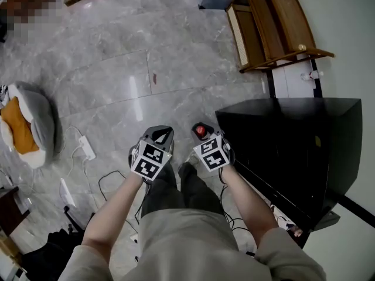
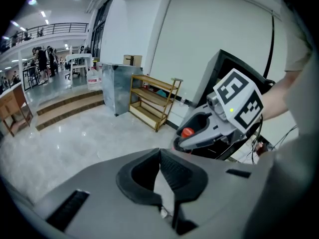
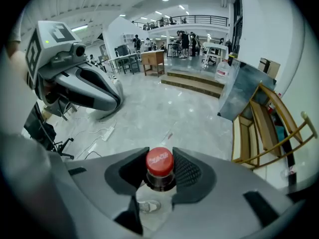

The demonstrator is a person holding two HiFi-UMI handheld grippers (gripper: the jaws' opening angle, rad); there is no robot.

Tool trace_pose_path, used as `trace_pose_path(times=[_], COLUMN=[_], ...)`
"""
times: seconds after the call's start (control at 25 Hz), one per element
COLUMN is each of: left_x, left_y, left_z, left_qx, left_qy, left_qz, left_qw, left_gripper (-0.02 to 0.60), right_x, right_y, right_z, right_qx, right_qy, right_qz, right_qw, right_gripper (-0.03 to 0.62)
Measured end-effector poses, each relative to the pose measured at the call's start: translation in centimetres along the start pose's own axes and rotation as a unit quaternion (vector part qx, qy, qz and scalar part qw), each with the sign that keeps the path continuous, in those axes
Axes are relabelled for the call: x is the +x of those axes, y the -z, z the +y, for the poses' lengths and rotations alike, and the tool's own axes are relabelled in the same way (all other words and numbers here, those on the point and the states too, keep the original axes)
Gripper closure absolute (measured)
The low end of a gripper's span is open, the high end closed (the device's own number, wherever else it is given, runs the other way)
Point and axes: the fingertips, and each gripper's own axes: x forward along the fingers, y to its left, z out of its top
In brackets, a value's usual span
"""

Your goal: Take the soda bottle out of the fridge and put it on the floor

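The soda bottle (image 3: 159,160), red cap up, hangs by its neck between the fingers of the right gripper (image 3: 160,177), which are clamped on it. It is outside the black fridge (image 1: 293,145), just beside it, over the grey marble floor (image 1: 117,69). Close alongside, the left gripper (image 2: 159,156) has its fingers together on nothing.

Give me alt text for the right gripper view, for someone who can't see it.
The right tongs grip a red-capped soda bottle by its neck, above a marble floor. The left tongs hang at upper left, and a wooden shelf stands at right.
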Motion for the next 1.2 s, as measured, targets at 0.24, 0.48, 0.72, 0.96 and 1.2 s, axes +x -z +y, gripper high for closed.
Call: trace_pose_path(times=[0.24,0.48,0.72,0.96,1.2], left_x=[6.6,13.6,20.1,26.8,32.9], left_y=[3.7,9.6,15.1,21.2,26.3], left_z=[2.6,3.9,4.9,7.9,11.1], left_qx=[-0.013,-0.042,-0.058,-0.079,-0.108], left_qy=[0.001,0.012,0.040,0.032,0.014], left_qz=[0.020,0.052,0.080,0.106,0.115], left_qw=[0.9997,0.9977,0.9943,0.9908,0.9874], left_gripper=[0.575,0.575,0.575,0.575,0.575], right_x=[6.9,14.0,22.0,30.0,37.2], right_y=[3.4,7.4,11.1,14.6,17.4], right_z=[-1.8,-2.9,-3.5,-5.2,-6.7], right_qx=[0.063,0.113,0.118,0.106,0.087], right_qy=[0.023,0.036,0.022,0.016,0.021], right_qz=[-0.002,0.002,0.020,0.039,0.047], right_qw=[0.998,0.993,0.993,0.994,0.995], right_gripper=[0.468,0.468,0.471,0.473,0.473])
